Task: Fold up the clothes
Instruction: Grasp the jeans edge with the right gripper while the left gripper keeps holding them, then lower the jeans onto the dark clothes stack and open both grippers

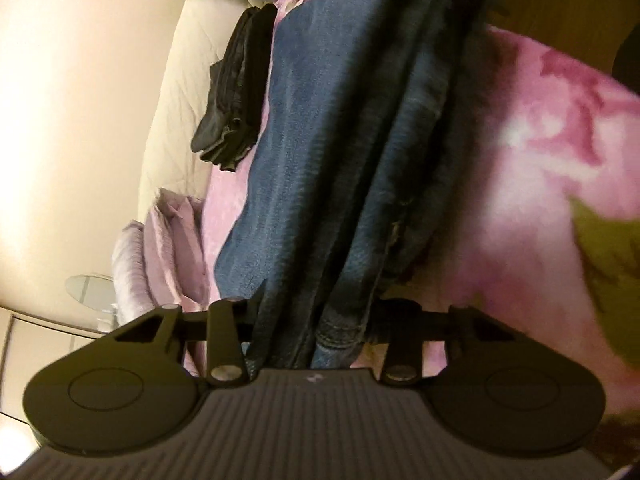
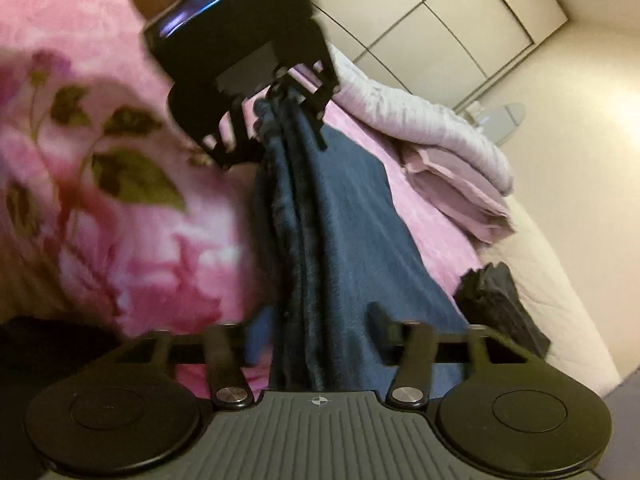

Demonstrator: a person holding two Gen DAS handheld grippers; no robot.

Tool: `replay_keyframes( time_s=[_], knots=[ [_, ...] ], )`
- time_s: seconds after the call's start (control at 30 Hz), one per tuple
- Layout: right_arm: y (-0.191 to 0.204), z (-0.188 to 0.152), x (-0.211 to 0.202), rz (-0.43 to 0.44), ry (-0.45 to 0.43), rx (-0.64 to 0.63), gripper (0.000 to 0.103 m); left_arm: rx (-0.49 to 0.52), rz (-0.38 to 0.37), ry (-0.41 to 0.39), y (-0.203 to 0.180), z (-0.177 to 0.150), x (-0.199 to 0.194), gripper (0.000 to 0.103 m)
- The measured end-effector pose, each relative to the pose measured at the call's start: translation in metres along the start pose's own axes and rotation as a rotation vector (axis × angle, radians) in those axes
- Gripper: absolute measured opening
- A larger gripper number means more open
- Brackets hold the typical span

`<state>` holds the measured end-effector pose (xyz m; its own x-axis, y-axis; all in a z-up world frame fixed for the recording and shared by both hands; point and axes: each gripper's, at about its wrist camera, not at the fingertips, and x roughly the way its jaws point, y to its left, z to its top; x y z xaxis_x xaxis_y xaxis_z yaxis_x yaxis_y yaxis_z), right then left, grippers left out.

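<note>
Both grippers clamp the jeans (image 1: 340, 160); only the right view shows the left gripper (image 2: 280, 96).

Blue jeans (image 1: 320, 168), bunched, stretched taut

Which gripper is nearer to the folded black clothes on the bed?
Right. The right gripper holds the jeans close beside the black clothes; the left gripper grips their far end, farther away.

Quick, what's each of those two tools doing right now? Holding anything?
Left tool: closed on one end of the jeans.
Right tool: closed on the other end of the jeans, stretched between the two.
</note>
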<state>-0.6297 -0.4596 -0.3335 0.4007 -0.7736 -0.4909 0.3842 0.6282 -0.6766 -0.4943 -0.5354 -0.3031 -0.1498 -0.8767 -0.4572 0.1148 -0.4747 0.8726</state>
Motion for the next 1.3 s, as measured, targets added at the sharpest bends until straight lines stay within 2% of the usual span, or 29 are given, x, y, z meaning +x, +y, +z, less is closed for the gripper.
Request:
replay_keyframes(
  time_s=[0.1, 0.17, 0.2, 0.23, 0.27, 0.33, 0.43, 0.53, 0.67, 0.73, 0.83, 0.97, 1.07, 1.1, 1.13, 1.2, 1.3],
  knots=[
    [0.021, -0.009, 0.019, -0.081, 0.038, -0.136, 0.06, -0.03, -0.025, 0.004, 0.012, 0.003, -0.001, 0.037],
    [0.02, -0.019, 0.036, -0.15, 0.085, -0.218, 0.06, -0.018, -0.025, 0.0, 0.017, 0.001, -0.004, 0.037],
    [0.01, -0.021, 0.04, -0.155, 0.094, -0.212, 0.059, -0.014, -0.028, -0.005, 0.02, 0.0, -0.005, 0.037],
    [0.0, -0.022, 0.042, -0.13, 0.099, -0.195, 0.047, -0.016, -0.027, -0.004, 0.021, -0.002, -0.007, 0.036],
    [-0.009, -0.02, 0.043, -0.104, 0.103, -0.189, 0.04, -0.022, -0.023, 0.001, 0.022, -0.004, -0.01, 0.036],
    [-0.025, -0.01, 0.039, -0.092, 0.088, -0.202, 0.037, -0.034, -0.014, 0.013, 0.024, -0.007, -0.016, 0.035],
    [-0.051, 0.015, 0.027, -0.106, 0.014, -0.21, 0.036, -0.063, 0.022, 0.028, 0.042, -0.024, -0.033, 0.035],
    [-0.075, 0.058, 0.023, -0.124, -0.106, -0.23, 0.036, -0.093, 0.078, 0.083, 0.076, -0.054, -0.061, 0.035],
    [-0.081, 0.132, 0.029, -0.123, -0.315, -0.3, 0.036, -0.111, 0.19, 0.234, 0.115, -0.113, -0.119, 0.036],
    [-0.078, 0.17, 0.031, -0.112, -0.426, -0.33, 0.036, -0.149, 0.181, 0.306, 0.093, -0.128, -0.149, 0.035],
    [-0.051, 0.213, 0.026, -0.047, -0.556, -0.345, 0.036, -0.22, 0.135, 0.408, 0.045, -0.145, -0.192, 0.035],
    [0.012, 0.226, 0.009, 0.108, -0.641, -0.387, 0.036, -0.313, 0.073, 0.542, -0.02, -0.167, -0.249, 0.037],
    [0.07, 0.209, 0.006, 0.305, -0.56, -0.45, 0.036, -0.384, 0.025, 0.643, -0.068, -0.184, -0.292, 0.042],
    [0.087, 0.203, 0.006, 0.35, -0.515, -0.478, 0.037, -0.448, -0.027, 0.646, -0.086, -0.189, -0.3, 0.042],
    [0.103, 0.195, 0.005, 0.376, -0.47, -0.513, 0.038, -0.469, -0.02, 0.638, -0.105, -0.188, -0.305, 0.043],
    [0.123, 0.178, -0.001, 0.378, -0.406, -0.546, 0.038, -0.447, 0.08, 0.636, -0.132, -0.183, -0.317, 0.042],
    [0.115, 0.161, -0.015, 0.364, -0.379, -0.492, 0.042, -0.534, 0.129, 0.636, -0.135, -0.182, -0.335, 0.042]
  ],
)
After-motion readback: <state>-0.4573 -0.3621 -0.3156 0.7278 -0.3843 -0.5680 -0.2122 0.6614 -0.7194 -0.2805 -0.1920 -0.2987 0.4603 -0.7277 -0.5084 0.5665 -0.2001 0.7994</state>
